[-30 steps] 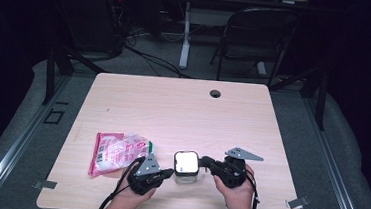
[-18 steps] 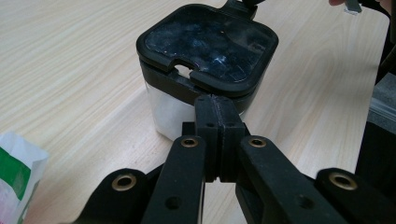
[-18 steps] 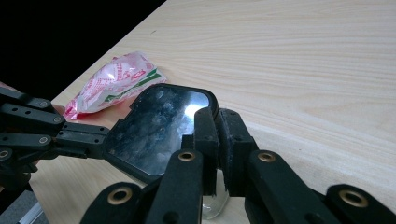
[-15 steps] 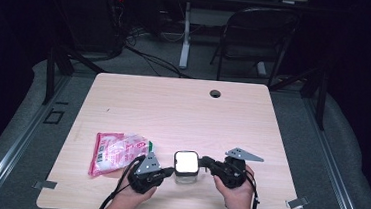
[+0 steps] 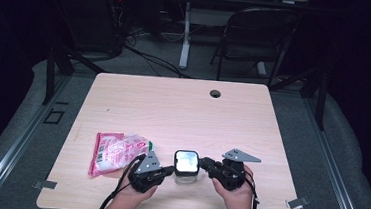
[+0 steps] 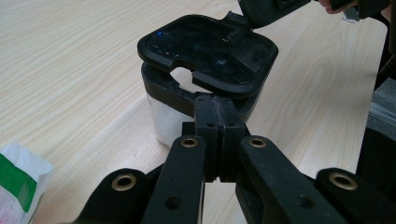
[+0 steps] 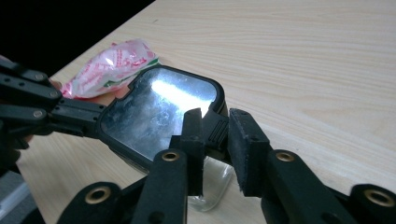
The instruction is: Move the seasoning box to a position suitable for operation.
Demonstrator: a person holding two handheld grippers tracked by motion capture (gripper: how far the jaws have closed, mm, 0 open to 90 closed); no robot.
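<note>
A small clear container (image 5: pixel 186 167) with a black hinged lid (image 6: pixel 208 51) stands near the table's front edge, its lid raised and tilted. My left gripper (image 6: pixel 219 116) is shut, its tips against the container's black rim; whether something thin is pinched I cannot tell. In the high view the left gripper (image 5: pixel 171 169) is at the container's left side and the right gripper (image 5: pixel 204 162) at its right. The right gripper (image 7: pixel 217 135) straddles the ribbed tab of the lid (image 7: pixel 159 112). Its jaws have just been opening, and the pads now stand slightly off the tab.
A pink and white snack bag (image 5: pixel 117 152) lies left of the left hand, also seen as the bag (image 7: pixel 112 65) beyond the lid. The wooden table (image 5: pixel 183 109) has a cable hole (image 5: pixel 215 93) at the back. A chair (image 5: pixel 259 35) stands behind.
</note>
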